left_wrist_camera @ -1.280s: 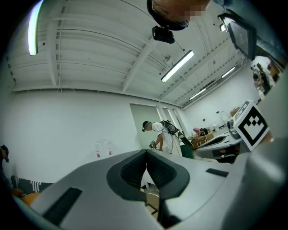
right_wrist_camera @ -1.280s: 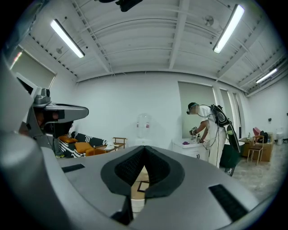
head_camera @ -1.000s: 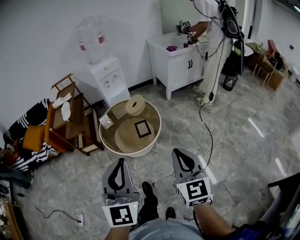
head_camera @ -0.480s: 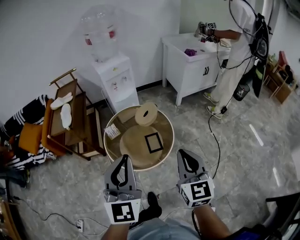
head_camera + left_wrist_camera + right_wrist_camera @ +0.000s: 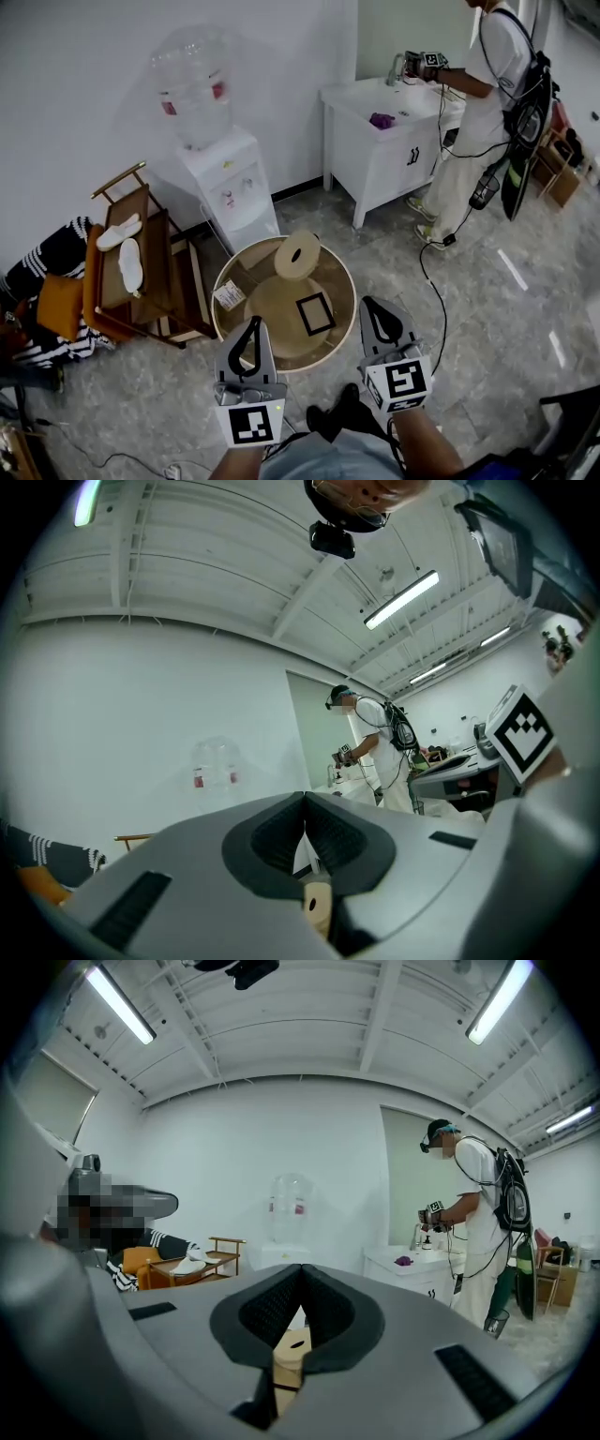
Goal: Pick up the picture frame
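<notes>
On the round wooden desk [image 5: 289, 364], just right of its centre, the black rectangular picture frame [image 5: 315, 313] lies flat on smooth pale wood. Short of the desk's near rim, the left hand-held gripper [image 5: 252, 324] and right hand-held gripper [image 5: 373, 309] both have their jaws pressed together, empty. This looks like the approach; next, one should probably cross the rim, open, and pinch a thin frame edge.

I see white wall [image 5: 75, 56] | grey tiled floor [image 5: 487, 309] | white cabinet [image 5: 384, 155] beside water dispenser [image 5: 225, 178] | wooden rack [image 5: 141, 262] on my left
</notes>
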